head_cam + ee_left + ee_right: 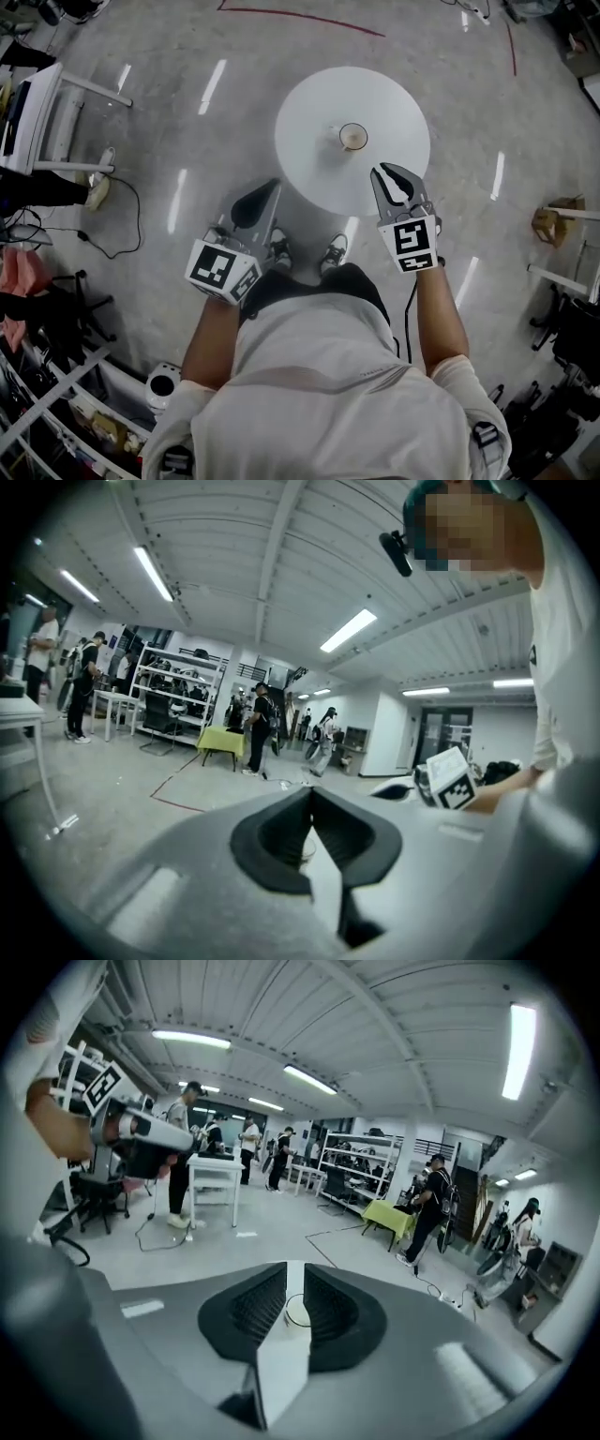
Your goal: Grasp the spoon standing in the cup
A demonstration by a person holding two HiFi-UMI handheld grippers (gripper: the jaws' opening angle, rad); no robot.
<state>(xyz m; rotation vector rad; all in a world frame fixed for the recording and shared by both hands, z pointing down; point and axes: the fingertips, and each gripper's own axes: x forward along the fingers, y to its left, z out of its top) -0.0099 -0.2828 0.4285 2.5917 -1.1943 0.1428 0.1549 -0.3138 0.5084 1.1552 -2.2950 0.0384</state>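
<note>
A small cup (352, 137) stands near the middle of the round white table (309, 173), with the spoon (334, 128) in it leaning left. My right gripper (385, 172) hovers over the table's near right edge, short of the cup, its jaws a narrow slit apart with nothing between them. Along those jaws the cup (296, 1312) shows through the slit of the right gripper (293, 1274). My left gripper (273, 187) hangs at the table's near left edge, shut and empty. Its tips meet in the left gripper view (311, 797), and the cup (304, 847) shows dimly below them.
A red tape line (300, 18) crosses the floor beyond the table. A white desk (42, 117) and a cable (117, 239) lie left. Shelving (178, 691), a yellow-green table (220, 743) and several people stand far off.
</note>
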